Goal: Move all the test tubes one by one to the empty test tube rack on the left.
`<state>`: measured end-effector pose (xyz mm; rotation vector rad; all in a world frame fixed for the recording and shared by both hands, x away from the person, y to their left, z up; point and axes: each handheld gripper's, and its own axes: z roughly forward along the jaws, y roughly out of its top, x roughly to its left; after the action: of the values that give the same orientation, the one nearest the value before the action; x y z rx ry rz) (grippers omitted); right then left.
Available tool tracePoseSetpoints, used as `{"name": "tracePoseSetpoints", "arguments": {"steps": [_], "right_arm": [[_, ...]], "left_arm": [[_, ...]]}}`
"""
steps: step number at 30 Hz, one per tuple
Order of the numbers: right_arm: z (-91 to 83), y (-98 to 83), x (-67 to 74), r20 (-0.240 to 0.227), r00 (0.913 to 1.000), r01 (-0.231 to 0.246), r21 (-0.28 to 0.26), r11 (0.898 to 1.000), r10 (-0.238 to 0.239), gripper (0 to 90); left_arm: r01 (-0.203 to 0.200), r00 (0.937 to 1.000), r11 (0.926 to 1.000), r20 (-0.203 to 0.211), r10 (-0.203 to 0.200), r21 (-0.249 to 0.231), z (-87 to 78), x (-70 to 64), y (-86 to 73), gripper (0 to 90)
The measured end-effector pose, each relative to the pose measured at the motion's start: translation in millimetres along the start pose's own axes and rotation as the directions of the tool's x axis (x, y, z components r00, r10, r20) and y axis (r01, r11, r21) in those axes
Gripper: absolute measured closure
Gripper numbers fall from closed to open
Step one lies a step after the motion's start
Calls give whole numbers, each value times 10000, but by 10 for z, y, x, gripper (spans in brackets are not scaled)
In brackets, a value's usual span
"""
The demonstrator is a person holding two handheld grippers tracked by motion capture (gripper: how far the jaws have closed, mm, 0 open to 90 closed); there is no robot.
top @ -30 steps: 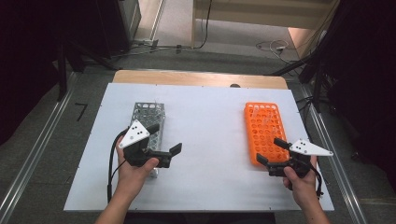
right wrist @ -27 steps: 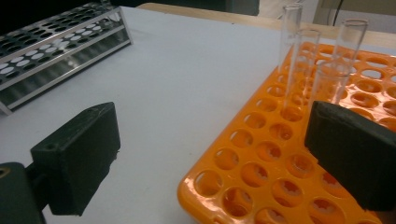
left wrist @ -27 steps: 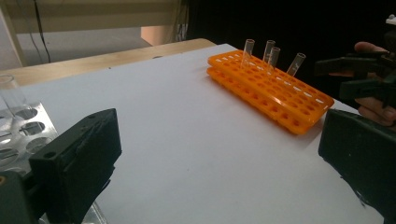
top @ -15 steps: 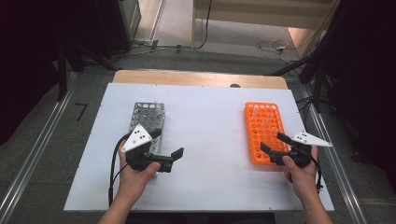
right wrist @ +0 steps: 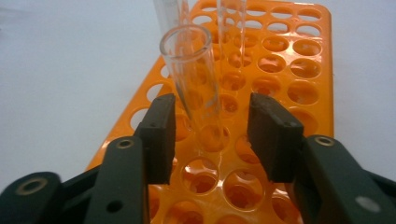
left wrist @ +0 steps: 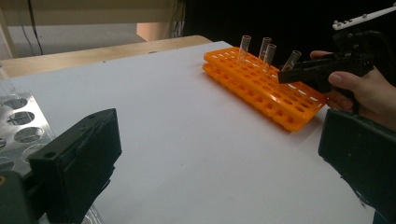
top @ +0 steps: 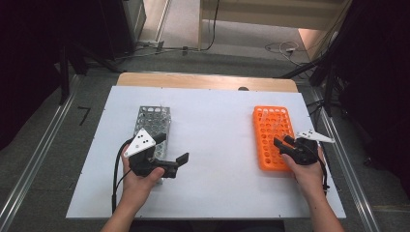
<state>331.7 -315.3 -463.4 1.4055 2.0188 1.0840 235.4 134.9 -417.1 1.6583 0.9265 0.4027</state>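
Note:
An orange tube rack lies on the right of the white table, with several clear tubes standing in it. My right gripper hovers over the rack's near right part. Its jaws are open on either side of one tilted clear tube that stands in a hole of the rack, and a gap shows at the right jaw. My left gripper is held wide open and holds nothing, low over the table by the near end of a metal rack. It faces the orange rack and the right gripper.
The metal rack has round holes and lies left of centre. The white table top spans the space between the two racks. Metal rails run along both sides of the table, and cables lie on the floor beyond it.
My right gripper has moved forward and left, over the orange rack, bringing its jaws around a tube. The left gripper has hardly shifted and stays open.

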Motion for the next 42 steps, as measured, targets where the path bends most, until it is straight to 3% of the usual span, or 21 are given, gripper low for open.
{"name": "tracePoseSetpoints", "arguments": {"steps": [7, 21, 24, 33, 42], "right_arm": [[34, -37, -12, 171, 9998, -96, 96, 9999, 94, 592], [23, -72, 26, 528, 9971, 555, -194, 9983, -544, 682], [25, -76, 36, 430, 9966, 712, -279, 9971, -700, 727], [21, -54, 62, 412, 9961, 789, -189, 9967, -780, 740], [-145, 38, 96, 491, 9930, 1111, -764, 9909, -1075, 742]], "left_arm": [[-14, 10000, 10000, -6, 14, 41, 14, -8, -1, 0], [-59, 10000, 9999, 20, 59, 97, 22, -20, -1, 0], [-54, 10000, 10000, 24, 54, 72, 20, -20, -2, 0], [-94, 9999, 9999, 38, 94, 89, 29, -29, -3, 0], [-127, 9999, 9999, 23, 127, 65, 19, -29, 1, 0]]}}
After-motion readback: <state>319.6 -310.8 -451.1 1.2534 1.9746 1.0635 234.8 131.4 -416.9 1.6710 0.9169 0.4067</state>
